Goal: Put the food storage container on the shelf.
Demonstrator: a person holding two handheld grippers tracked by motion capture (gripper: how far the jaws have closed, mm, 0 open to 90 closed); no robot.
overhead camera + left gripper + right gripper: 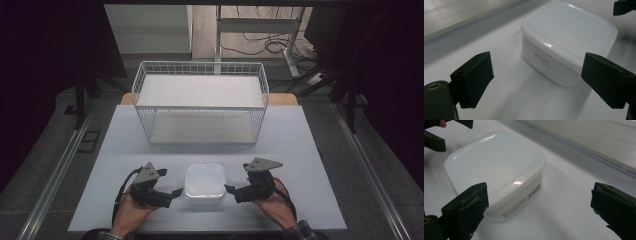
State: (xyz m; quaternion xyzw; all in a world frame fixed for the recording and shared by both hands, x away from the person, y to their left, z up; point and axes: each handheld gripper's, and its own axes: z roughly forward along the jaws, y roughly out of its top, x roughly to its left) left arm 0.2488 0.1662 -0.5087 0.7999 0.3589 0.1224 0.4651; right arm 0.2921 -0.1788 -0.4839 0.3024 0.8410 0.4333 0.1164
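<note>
A white square plastic container (204,182) with its lid on stands on the white table (300,150), near the front edge. My left gripper (172,196) sits just left of it and my right gripper (232,192) just right, both tips aimed inward at its sides. In the left gripper view the open jaws (536,75) frame the container (564,35), with table showing between pads and box. The right gripper (539,202) also stands open, with the container (496,167) lying ahead of its left jaw and untouched. Each gripper rests in a person's hand.
A white wire basket (200,107) with a solid white liner stands at the back of the table, beyond the container. Bare tabletop lies between basket and container. Metal rails run along the floor on both sides, and a desk frame with cables stands behind.
</note>
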